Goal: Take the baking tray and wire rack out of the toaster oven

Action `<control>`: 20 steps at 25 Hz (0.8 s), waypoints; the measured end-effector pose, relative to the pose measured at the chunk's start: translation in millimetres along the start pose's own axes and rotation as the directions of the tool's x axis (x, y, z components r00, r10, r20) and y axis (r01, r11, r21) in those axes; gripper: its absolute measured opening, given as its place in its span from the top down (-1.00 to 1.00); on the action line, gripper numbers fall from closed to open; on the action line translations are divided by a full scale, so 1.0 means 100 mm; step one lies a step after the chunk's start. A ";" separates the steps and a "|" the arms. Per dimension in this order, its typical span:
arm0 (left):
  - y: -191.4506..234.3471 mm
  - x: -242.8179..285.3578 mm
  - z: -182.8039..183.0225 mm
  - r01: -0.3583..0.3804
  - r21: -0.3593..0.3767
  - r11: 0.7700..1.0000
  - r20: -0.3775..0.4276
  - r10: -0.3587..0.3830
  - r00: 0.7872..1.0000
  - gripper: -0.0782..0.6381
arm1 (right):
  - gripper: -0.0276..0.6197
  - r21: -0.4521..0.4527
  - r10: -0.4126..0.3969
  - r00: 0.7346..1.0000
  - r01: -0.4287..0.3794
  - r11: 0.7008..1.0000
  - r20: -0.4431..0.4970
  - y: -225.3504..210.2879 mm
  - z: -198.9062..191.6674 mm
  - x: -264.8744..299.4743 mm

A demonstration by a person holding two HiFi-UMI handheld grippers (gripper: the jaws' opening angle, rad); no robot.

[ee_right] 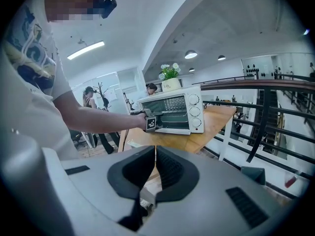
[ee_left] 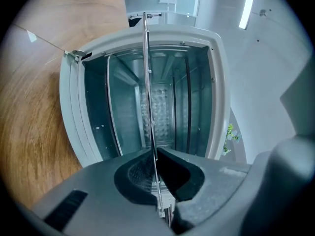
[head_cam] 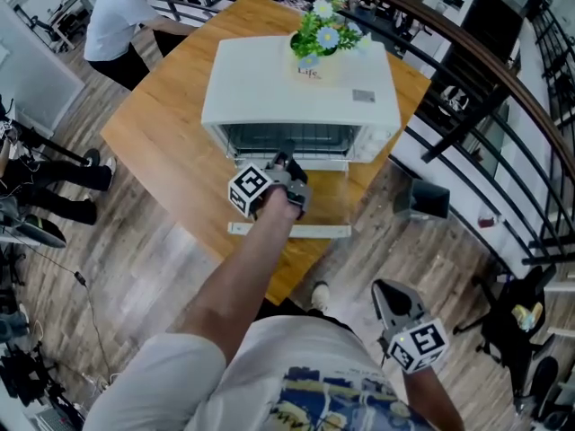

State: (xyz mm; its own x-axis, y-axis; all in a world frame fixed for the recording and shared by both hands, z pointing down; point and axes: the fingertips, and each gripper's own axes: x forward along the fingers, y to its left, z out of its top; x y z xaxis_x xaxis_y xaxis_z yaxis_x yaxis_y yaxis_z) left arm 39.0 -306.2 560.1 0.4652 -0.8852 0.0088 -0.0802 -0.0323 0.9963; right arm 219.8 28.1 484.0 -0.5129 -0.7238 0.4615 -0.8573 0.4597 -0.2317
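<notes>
Left gripper is clamped on a thin metal shelf, seen edge-on (rack or tray not distinguishable), in the open toaster oven on the wooden table. Right gripper is closed, empty and held low.

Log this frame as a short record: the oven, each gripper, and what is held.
oven: white toaster oven on wooden table, door folded down, flower pot on top
left gripper: at the oven mouth, jaws shut on a thin metal piece seen edge-on; tray or rack, cannot tell
right gripper: low by the person's side, away from the oven, jaws shut, nothing between them
</notes>
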 end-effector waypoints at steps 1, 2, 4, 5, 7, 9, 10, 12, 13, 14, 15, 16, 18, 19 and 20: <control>0.00 -0.02 -0.01 -0.001 -0.001 1.000 0.002 0.001 1.000 0.78 | 0.89 -0.002 0.002 1.000 -0.002 1.000 0.000 -0.01 0.00 -0.01; 0.00 -0.05 -0.02 -0.004 -0.003 1.000 0.003 0.004 1.000 0.78 | 0.89 -0.005 0.005 1.000 -0.005 1.000 0.000 -0.01 -0.01 -0.02; 0.00 -0.10 -0.05 -0.011 -0.007 1.000 0.005 0.011 1.000 0.78 | 0.89 -0.008 0.009 1.000 -0.009 1.000 -0.001 -0.02 -0.02 -0.04; 0.00 -0.12 -0.06 -0.011 -0.006 1.000 0.005 0.011 1.000 0.78 | 0.89 -0.010 0.012 1.000 -0.012 1.000 -0.001 -0.01 -0.03 -0.05; -0.01 -0.18 -0.08 -0.015 -0.009 1.000 0.005 0.015 1.000 0.78 | 0.89 -0.014 0.019 1.000 -0.019 1.000 0.000 -0.01 -0.04 -0.08; -0.02 -0.22 -0.10 -0.012 -0.005 1.000 0.006 0.012 1.000 0.78 | 0.89 -0.018 0.027 1.000 -0.027 0.999 0.004 0.00 -0.04 -0.09; -0.03 -0.24 -0.10 -0.008 -0.001 1.000 0.007 0.008 1.000 0.78 | 0.89 -0.019 0.030 1.000 -0.030 0.999 0.006 0.00 -0.04 -0.10; -0.02 -0.27 -0.11 -0.007 0.005 1.000 0.008 0.007 1.000 0.78 | 0.89 -0.021 0.036 0.999 -0.036 0.999 0.004 0.00 -0.05 -0.12; -0.02 -0.30 -0.12 -0.014 0.003 1.000 0.009 0.014 1.000 0.78 | 0.89 -0.022 0.039 0.999 -0.039 0.999 0.003 0.00 -0.05 -0.12; -0.03 -0.32 -0.14 -0.022 0.000 1.000 0.010 0.022 1.000 0.78 | 0.89 -0.023 0.041 0.999 -0.041 0.999 0.003 0.00 -0.05 -0.13; -0.03 -0.34 -0.15 -0.023 0.000 1.000 0.010 0.023 1.000 0.78 | 0.89 -0.024 0.044 0.999 -0.044 0.999 0.003 0.00 -0.05 -0.14; -0.04 -0.36 -0.15 -0.017 0.002 1.000 0.010 0.017 1.000 0.78 | 0.89 -0.025 0.046 0.999 -0.046 0.999 0.004 0.00 -0.05 -0.14; -0.05 -0.39 -0.16 -0.006 0.006 1.000 0.009 0.006 1.000 0.78 | 0.89 -0.028 0.051 0.999 -0.051 0.998 0.005 0.00 -0.05 -0.15; -0.05 -0.41 -0.17 -0.005 0.008 1.000 0.009 0.005 1.000 0.78 | 0.89 -0.029 0.054 0.999 -0.053 0.998 0.005 0.00 -0.06 -0.16; -0.05 -0.42 -0.18 -0.004 0.009 1.000 0.009 0.004 1.000 0.78 | 0.89 -0.029 0.056 0.998 -0.056 0.998 0.004 0.00 -0.06 -0.16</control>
State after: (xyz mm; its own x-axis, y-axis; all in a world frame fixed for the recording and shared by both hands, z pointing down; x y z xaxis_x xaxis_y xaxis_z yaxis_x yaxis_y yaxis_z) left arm 35.5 -260.2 556.5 0.4568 -0.8895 0.0122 -0.0904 -0.0328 0.9954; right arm 228.5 42.9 482.2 -0.5607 -0.6990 0.4439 -0.8254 0.5143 -0.2327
